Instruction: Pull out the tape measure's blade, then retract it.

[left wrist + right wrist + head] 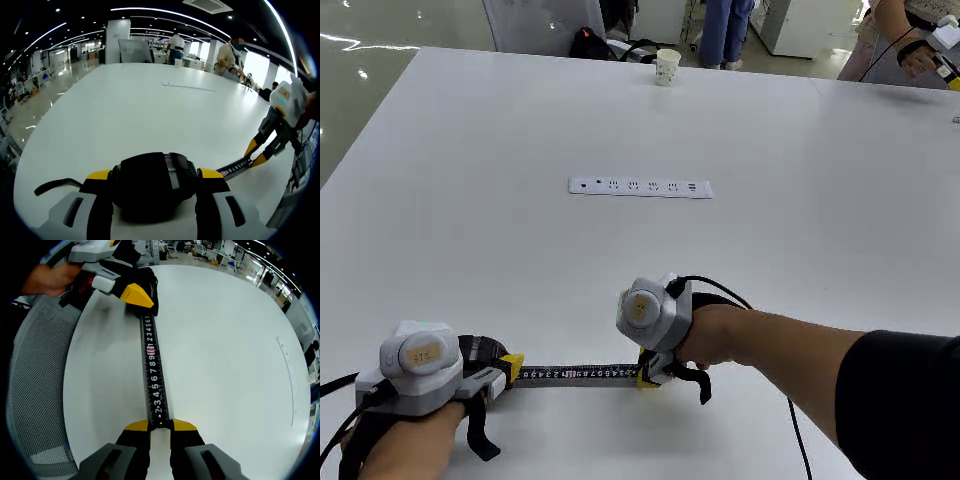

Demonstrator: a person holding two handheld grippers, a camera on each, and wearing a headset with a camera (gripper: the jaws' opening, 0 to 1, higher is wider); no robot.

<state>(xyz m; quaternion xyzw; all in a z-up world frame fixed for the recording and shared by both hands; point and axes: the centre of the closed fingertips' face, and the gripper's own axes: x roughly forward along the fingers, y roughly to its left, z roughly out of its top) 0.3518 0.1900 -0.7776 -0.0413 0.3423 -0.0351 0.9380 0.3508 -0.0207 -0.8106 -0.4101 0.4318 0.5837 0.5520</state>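
At the near edge of the table (620,120), the left gripper (155,174) is closed around the tape measure (150,195) and the right gripper (160,426) pinches the tip of its blade (152,370), which could snap back hard if this thin pinch slips.

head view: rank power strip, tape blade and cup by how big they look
1. power strip
2. blade: nearly as long, but thinner
3. cup: smallest, though it is far off, so true size is unsure

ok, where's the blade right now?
Head view, bottom centre: the blade lies along the table, from the case in the left gripper to the right gripper pinching its tip.
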